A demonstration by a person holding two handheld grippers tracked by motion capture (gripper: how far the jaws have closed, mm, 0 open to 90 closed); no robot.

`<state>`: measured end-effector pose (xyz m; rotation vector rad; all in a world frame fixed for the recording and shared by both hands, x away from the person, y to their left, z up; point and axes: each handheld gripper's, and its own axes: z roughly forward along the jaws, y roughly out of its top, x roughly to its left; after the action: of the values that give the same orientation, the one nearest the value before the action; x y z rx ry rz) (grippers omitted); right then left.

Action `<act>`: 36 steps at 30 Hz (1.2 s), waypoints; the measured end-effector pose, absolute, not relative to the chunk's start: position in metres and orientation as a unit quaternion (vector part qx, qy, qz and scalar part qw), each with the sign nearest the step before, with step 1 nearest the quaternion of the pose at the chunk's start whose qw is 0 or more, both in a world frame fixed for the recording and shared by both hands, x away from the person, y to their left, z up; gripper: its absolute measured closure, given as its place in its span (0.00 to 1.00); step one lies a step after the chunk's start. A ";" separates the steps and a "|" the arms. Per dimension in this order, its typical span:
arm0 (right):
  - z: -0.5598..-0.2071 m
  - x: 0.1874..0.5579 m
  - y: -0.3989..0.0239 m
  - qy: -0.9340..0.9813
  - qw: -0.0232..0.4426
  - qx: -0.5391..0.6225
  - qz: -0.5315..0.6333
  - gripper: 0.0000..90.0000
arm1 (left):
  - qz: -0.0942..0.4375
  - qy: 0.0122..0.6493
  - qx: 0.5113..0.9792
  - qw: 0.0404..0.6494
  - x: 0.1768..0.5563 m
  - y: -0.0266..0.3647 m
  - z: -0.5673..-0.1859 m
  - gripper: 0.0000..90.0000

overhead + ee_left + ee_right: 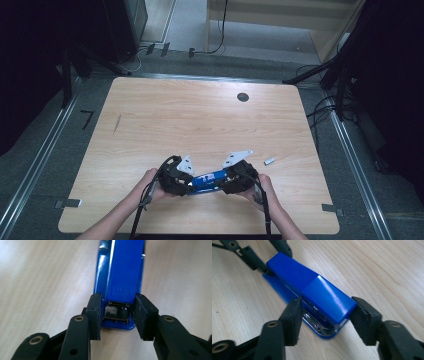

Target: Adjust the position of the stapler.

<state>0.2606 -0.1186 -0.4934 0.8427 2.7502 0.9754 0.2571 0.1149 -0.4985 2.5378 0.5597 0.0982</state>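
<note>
Nearest, at the front edge of the desk (150, 100): two forearms coming in from below, each hand gripping a pair of tongs. Left tongs (186, 183) and right tongs (226, 181) turned toward one another, a blue stapler (207, 181) lying flat between them, lengthwise from one to the other.

Left tongs (117, 315) set about the hinge end of the stapler (120, 277): left pad against the blue side, right pad close beside the other side with a thin sliver of gap, so a loose bracket rather than a firm pinch. Right tongs (325, 320) partly open around the nose end of the stapler (312, 290): left pad close to or just touching the chrome base, right pad standing clear of the corner; nothing gripped there yet.

Likely handling: stiff and solid, metal inside a hard plastic shell, moderately weighty for its size. Glossy top, so probably slippery under the pads; better taken by the flat long sides, squarely, than by the rounded top. Sprung hinge at the rear, so pressure from above and below may fold the arm down or fire a staple. Not fragile.

Looks: bright blue, long and narrow, boxy cap over a wider blue base, shiny metal plate at the nose, small embossed mark near the hinge, too blurred to read.

Farther right, well apart: a small pale stick-like item (269, 161). Farthest, near the back edge: a dark round hole (243, 97).
</note>
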 end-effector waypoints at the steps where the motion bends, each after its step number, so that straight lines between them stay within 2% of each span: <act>1: -0.494 0.261 -0.120 0.903 0.052 0.279 0.323 0.54 | 0.034 0.209 0.938 0.274 0.258 0.115 -0.499 0.68; 36: -0.492 0.253 -0.130 0.896 0.044 0.304 0.320 0.61 | 0.040 0.176 0.946 0.270 0.266 0.107 -0.500 0.66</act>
<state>0.2529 -0.1302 -0.4925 0.9294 2.7382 0.9794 0.2659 0.1073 -0.4997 2.5497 0.4747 0.1091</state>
